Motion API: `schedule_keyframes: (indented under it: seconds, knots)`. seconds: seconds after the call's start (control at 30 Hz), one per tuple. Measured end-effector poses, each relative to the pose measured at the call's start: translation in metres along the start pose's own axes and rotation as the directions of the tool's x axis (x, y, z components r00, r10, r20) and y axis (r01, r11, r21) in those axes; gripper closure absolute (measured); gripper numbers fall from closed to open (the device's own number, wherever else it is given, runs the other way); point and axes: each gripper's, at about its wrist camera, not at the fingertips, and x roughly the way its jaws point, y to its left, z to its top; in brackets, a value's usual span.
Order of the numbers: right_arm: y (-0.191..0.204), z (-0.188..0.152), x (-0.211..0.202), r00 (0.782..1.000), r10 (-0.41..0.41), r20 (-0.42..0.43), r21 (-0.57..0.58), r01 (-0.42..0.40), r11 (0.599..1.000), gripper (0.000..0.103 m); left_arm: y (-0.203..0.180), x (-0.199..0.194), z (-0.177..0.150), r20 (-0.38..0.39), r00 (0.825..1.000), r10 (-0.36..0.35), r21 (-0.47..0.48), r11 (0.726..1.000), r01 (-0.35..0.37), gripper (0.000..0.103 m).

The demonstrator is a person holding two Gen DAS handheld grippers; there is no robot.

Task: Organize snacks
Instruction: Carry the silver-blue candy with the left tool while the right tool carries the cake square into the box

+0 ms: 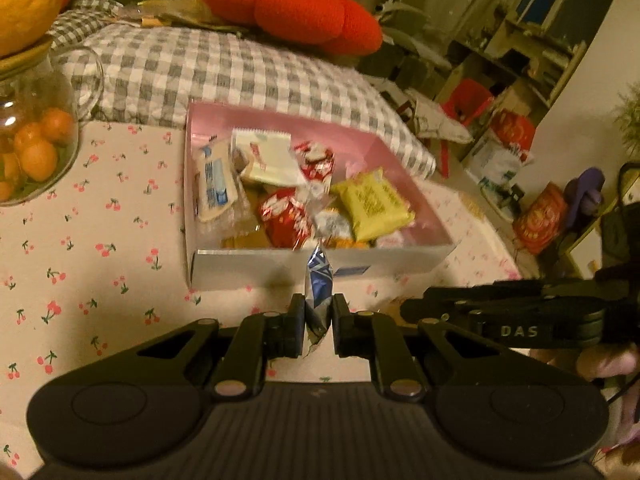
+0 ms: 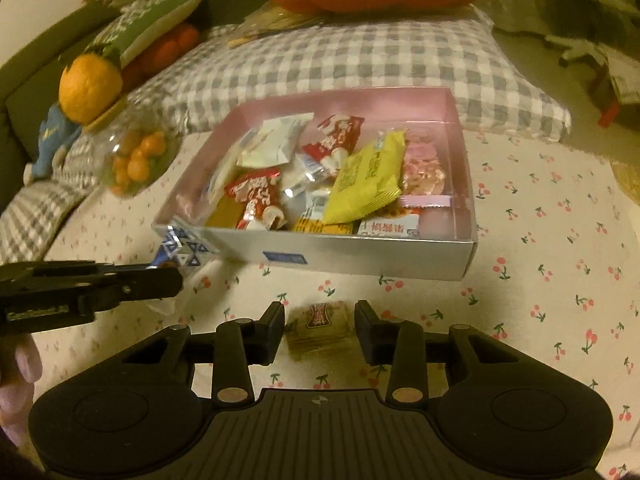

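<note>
A pink-lined box [image 1: 320, 266] [image 2: 360, 256] on the cherry-print cloth holds several snack packets, among them a yellow one [image 1: 372, 204] [image 2: 368, 180] and red ones [image 1: 282, 214] [image 2: 256, 196]. My left gripper [image 1: 319, 308] is shut on a blue-and-silver wrapped snack [image 1: 319, 280], held just in front of the box's near wall; the right wrist view shows it [image 2: 180, 248] by the box's left corner. My right gripper [image 2: 320, 320] is open, its fingers either side of a tan packet with a red label [image 2: 320, 330] lying on the cloth.
A glass jar of small oranges [image 1: 32, 148] [image 2: 136, 156] with a large orange on its lid stands left of the box. A grey checked cushion [image 1: 224, 68] [image 2: 360, 60] and a red pillow [image 1: 292, 8] lie behind it. Cluttered floor and shelves are at the right.
</note>
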Motion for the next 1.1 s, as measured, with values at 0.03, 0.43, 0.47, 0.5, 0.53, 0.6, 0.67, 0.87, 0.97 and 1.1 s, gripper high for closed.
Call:
schedule_keyframes:
  seconds: [0.03,0.43,0.47,0.5,0.53,0.6,0.67,0.87,0.97,1.1]
  knots:
    - [-0.001,0.001,-0.001,1.0,-0.002,0.003,0.006,0.002,1.0,0.066,-0.001,-0.001,0.001,0.006,1.0,-0.003,-0.003,1.0,0.003,0.091]
    - [-0.001,0.004,-0.004,1.0,0.026,-0.005,0.007,-0.026,1.0,0.032,0.003,-0.001,0.008,0.031,1.0,-0.004,-0.046,0.999,0.005,0.091]
    - [0.003,0.001,0.0,1.0,0.015,-0.015,-0.023,-0.015,1.0,0.032,0.002,-0.001,0.007,0.028,1.0,-0.003,-0.042,0.999,0.004,0.091]
    - [0.006,-0.002,0.005,1.0,-0.002,-0.03,-0.056,0.0,0.998,0.032,0.002,0.0,0.006,0.025,1.0,-0.003,-0.04,0.999,0.004,0.091]
    - [0.009,-0.005,0.008,0.999,-0.019,-0.039,-0.084,0.016,0.996,0.032,0.002,0.0,0.005,0.022,1.0,-0.003,-0.04,0.999,0.004,0.091]
    - [0.017,-0.012,0.017,0.997,-0.051,-0.058,-0.153,0.042,0.987,0.032,0.001,0.002,0.004,0.015,1.0,-0.003,-0.037,0.999,0.003,0.091]
    - [0.023,-0.018,0.024,0.995,-0.08,-0.068,-0.214,0.063,0.975,0.032,-0.001,0.004,0.003,0.007,1.0,-0.002,-0.031,1.0,0.002,0.091]
    - [0.035,-0.025,0.024,0.995,-0.092,-0.047,-0.302,0.073,0.951,0.056,0.0,0.008,0.001,-0.007,1.0,-0.002,-0.024,1.0,0.002,0.091]
    - [0.037,-0.024,0.022,0.996,-0.081,-0.049,-0.299,0.063,0.952,0.07,0.0,0.009,0.001,-0.011,1.0,-0.001,-0.023,1.0,0.001,0.091]
    - [0.041,-0.023,0.023,0.994,-0.094,-0.05,-0.291,0.075,0.954,0.07,0.001,0.009,0.002,-0.009,1.0,0.0,-0.025,1.0,0.0,0.091]
